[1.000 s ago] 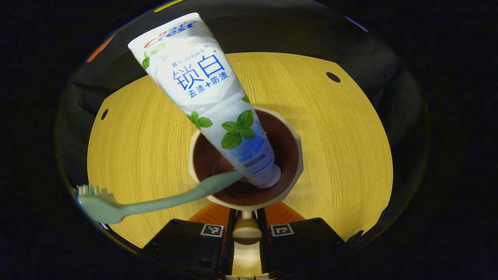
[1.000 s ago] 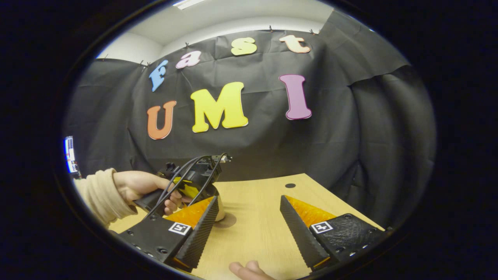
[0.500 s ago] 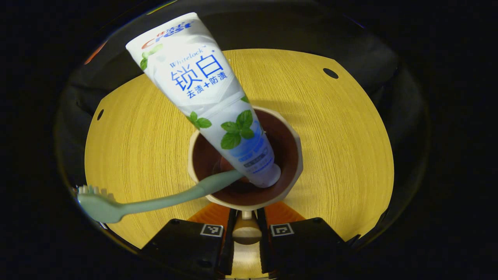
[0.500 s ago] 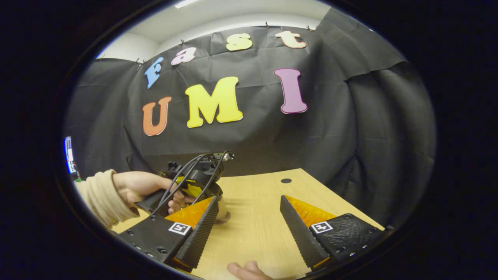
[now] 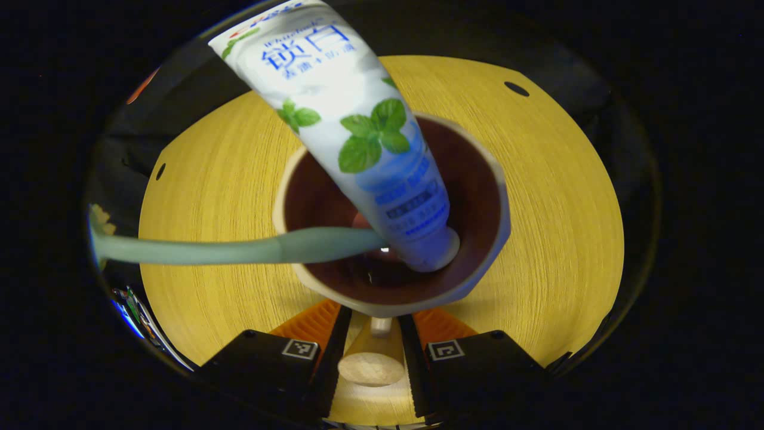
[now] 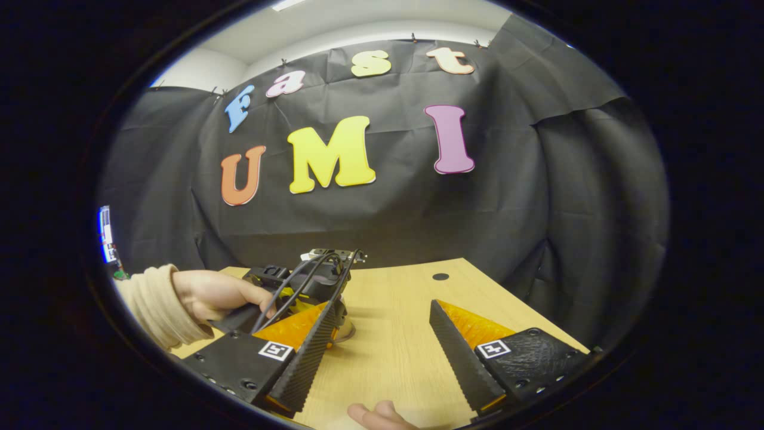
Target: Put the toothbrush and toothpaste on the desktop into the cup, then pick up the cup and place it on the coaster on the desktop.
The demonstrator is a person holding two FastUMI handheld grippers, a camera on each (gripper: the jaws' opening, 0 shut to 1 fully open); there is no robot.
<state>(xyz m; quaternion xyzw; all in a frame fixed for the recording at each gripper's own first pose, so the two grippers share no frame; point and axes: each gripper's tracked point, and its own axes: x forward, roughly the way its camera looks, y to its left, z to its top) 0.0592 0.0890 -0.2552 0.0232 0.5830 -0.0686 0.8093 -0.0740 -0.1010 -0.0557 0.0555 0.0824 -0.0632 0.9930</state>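
We see the cup (image 5: pixel 391 286) at centre frame in the left gripper view, its dark inside open to us, w/ the toothpaste (image 5: pixel 358 128) standing cap-down in it and leaning toward the upper left, and the toothbrush (image 5: pixel 239 249) handle resting in it and running out to the left edge. The left gripper (image 5: pixel 371 349) at bottom centre has its fingers closed on the cup's handle (image 5: pixel 373 358), one each side. Wood desktop (image 5: pixel 555 209) lies all around. In the right gripper view, the right gripper (image 6: pixel 382 340) sits at the bottom w/ fingers wide apart, nothing btwn them. At lower left a hand (image 6: pixel 209 294) in a beige sleeve (image 6: pixel 149 304) grips the other tool; fingertips (image 6: pixel 379 415) show at bottom centre.
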